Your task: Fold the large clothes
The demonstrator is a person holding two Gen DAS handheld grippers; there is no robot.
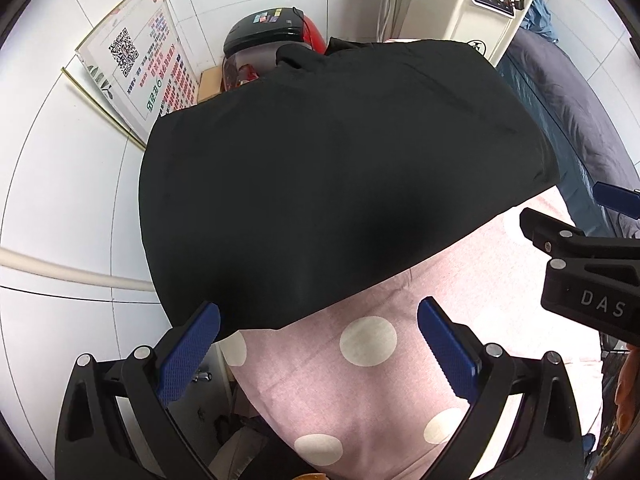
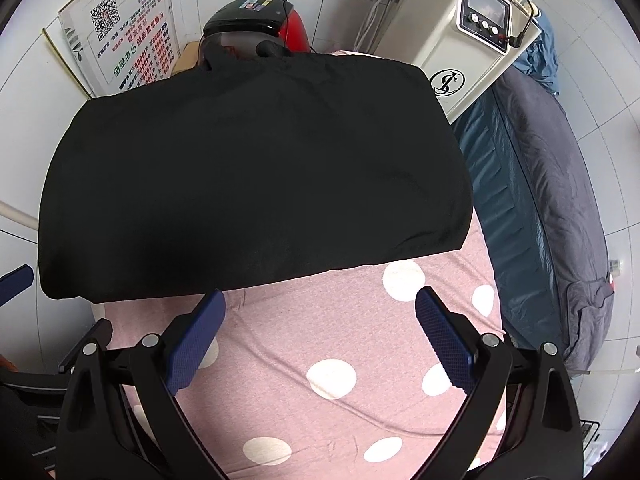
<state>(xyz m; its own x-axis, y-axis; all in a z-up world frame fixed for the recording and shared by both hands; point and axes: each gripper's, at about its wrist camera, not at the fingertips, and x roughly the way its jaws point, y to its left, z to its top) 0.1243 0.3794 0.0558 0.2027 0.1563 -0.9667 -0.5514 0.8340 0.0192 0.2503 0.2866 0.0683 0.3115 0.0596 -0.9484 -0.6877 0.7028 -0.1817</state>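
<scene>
Black garment [image 2: 248,168] lay folded on table [image 2: 320,340], looked soft, light, limp. Your left tongs [image 1: 318,344] and right tongs [image 2: 320,332] stood wide, empty. You should pinch near hem corners.

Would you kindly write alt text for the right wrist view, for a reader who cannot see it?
A folded black garment lies on a pink polka-dot sheet, with the open right claw empty just in front of it. Behind it are a cream machine and a printed sign against white tiles.
</scene>
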